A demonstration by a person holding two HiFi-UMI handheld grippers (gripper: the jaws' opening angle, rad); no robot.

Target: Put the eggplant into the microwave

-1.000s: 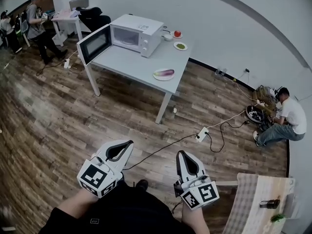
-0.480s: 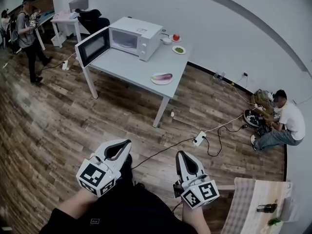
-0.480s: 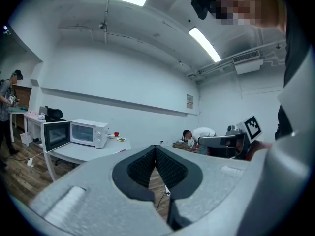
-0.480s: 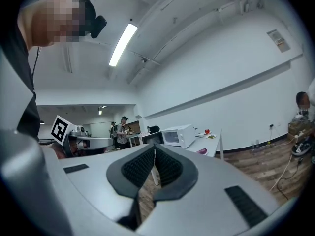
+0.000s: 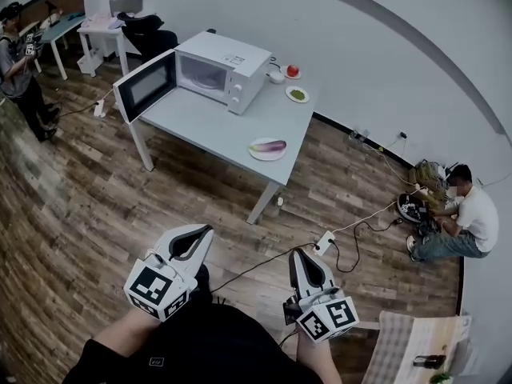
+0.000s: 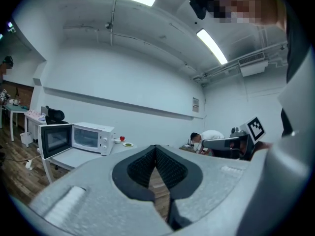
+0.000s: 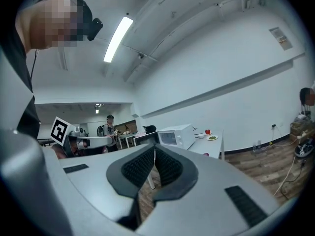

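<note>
By our reading we were in the approach step. Both tools hung low in front of us, well apart from the flat grey desk. The left tool had its ribbed dark pads pressed together on nothing, and the right tool was likewise closed and empty. The long, glossy purple eggplant lay on a shallow round white plate near the desk's near-right corner. The boxy white microwave stood at the desk's far-left end. Its dark-glass door was swung wide, so the cavity looked ready. Next we would need to cross the wood-plank floor to the desk, spread one tool and close it across the eggplant's middle. Its smooth, rounded skin would likely slip under a light hold, and the plate might slide on the smooth desk top.
</note>
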